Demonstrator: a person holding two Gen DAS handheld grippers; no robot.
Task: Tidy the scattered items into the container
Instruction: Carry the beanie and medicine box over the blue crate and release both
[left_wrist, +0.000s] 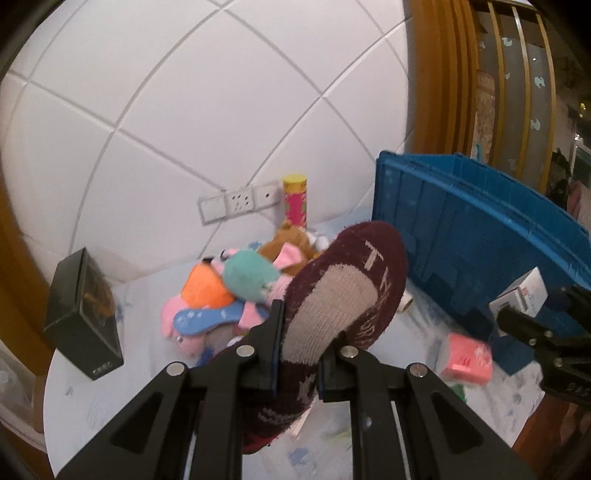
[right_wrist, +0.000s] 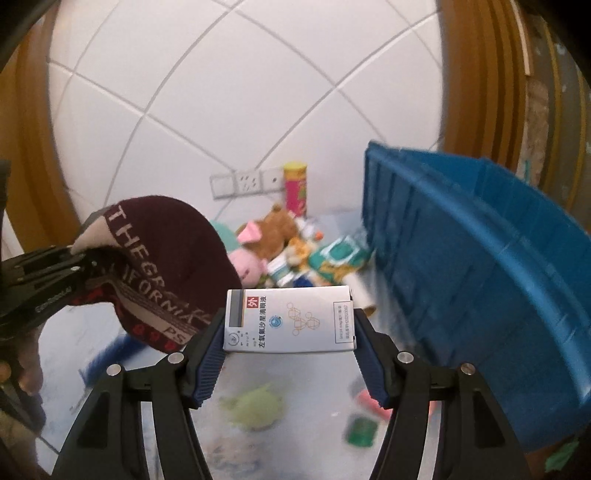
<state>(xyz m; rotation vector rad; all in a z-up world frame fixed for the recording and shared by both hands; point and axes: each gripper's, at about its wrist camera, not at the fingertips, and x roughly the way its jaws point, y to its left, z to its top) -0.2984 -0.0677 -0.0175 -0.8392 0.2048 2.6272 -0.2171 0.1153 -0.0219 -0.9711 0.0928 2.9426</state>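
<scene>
My left gripper is shut on a maroon sock with a beige sole and white lettering, lifted above the table. The same sock hangs at the left of the right wrist view. My right gripper is shut on a white medicine box, held crosswise between the blue pads, also off the table. That box shows at the right of the left wrist view. The blue crate stands to the right, its open top facing up.
A heap of plush toys lies by the tiled wall, with a pink-and-yellow tube can behind. A black box stands at the left. A pink packet, green packets and a green soft item lie on the table.
</scene>
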